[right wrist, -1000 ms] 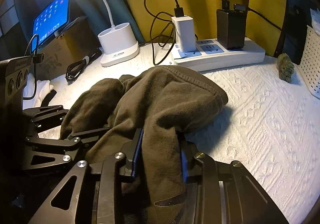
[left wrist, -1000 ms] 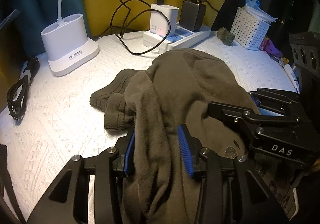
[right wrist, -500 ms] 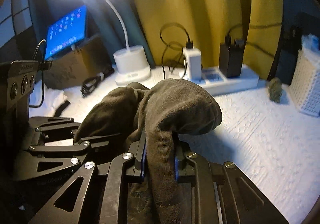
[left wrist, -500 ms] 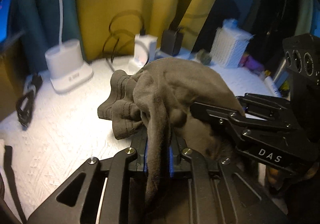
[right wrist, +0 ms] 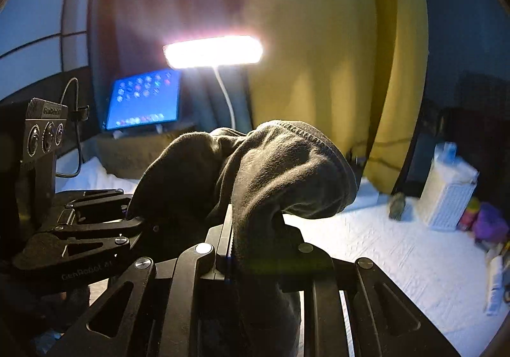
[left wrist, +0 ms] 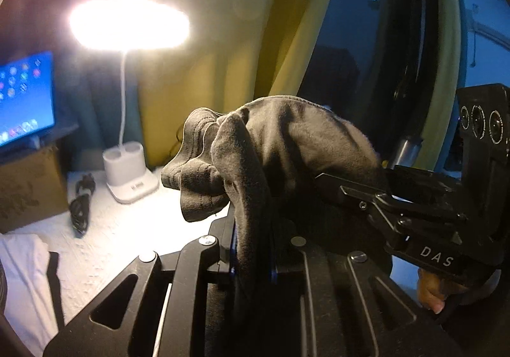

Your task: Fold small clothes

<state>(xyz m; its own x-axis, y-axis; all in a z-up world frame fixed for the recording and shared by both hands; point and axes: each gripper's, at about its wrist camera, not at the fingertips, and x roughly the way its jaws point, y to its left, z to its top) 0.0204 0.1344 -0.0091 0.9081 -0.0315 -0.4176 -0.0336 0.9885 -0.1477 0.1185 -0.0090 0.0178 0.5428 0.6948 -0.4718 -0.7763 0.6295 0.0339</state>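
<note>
L gripper [left wrist: 251, 248]: jaws clamped on dark garment [left wrist: 287, 146], held in air above white desk [left wrist: 105, 248]. R gripper [right wrist: 255, 245]: jaws clamped on same cloth just beside. Bulk bunches ahead of both jaws, needs spreading sideways.

Open run: white textured tabletop [right wrist: 398, 258], bare through the middle. Left edge: lamp base [left wrist: 130, 175], coiled black cable [left wrist: 81, 204], cardboard box [left wrist: 28, 188] bearing a lit tablet [right wrist: 143, 100]. Right edge: white basket [right wrist: 449, 194], small dark object [right wrist: 397, 205], blurred, possibly a figurine. Overhead: glowing lamp head [right wrist: 213, 51].
</note>
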